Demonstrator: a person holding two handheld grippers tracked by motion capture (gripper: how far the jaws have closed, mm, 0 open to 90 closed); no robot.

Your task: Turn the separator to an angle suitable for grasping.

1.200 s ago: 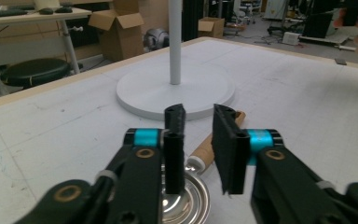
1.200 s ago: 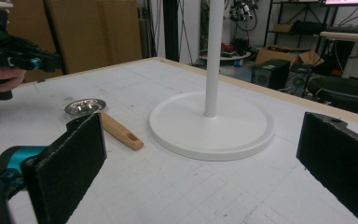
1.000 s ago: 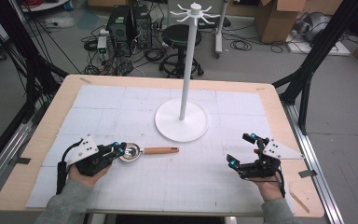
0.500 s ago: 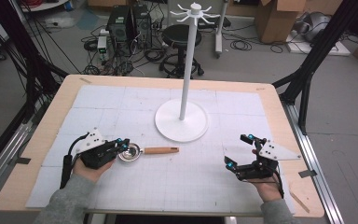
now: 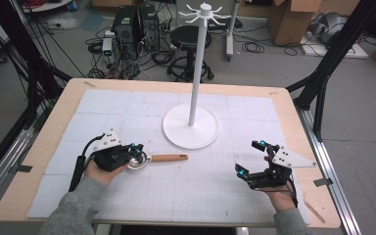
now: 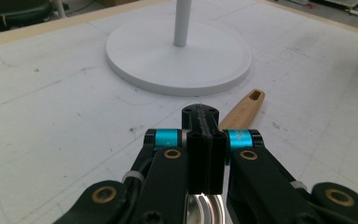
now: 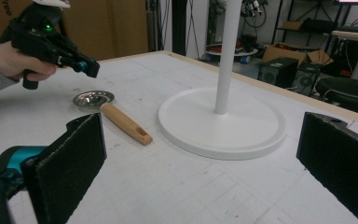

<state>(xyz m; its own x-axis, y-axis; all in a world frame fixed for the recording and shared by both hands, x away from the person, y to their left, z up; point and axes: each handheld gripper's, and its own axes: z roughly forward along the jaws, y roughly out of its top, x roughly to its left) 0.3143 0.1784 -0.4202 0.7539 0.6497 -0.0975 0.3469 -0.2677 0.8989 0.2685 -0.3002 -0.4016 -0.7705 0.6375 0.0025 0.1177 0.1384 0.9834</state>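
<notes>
A small metal strainer [image 5: 138, 163] with a wooden handle [image 5: 169, 157] lies flat on the white mat at the front left. My left gripper [image 5: 136, 149] hovers just above its bowl, jaws shut together with nothing between them. The left gripper view has the shiny bowl [image 6: 205, 209] under the closed left gripper [image 6: 205, 140] and the handle [image 6: 244, 109] pointing off to the right. In the right gripper view the left gripper [image 7: 91, 69] hangs clear above the strainer [image 7: 93, 99]. My right gripper [image 5: 250, 157] rests at the front right, wide open and empty [image 7: 205, 172].
A white stand with a round base [image 5: 191, 126] and a tall pole [image 5: 197, 68] topped with hooks occupies the middle of the table. Black frame posts flank the table; a stool and cables lie on the floor behind.
My left hand has moved right and slightly away from me, bringing its shut jaws over the strainer bowl. The strainer and the right gripper have stayed put.
</notes>
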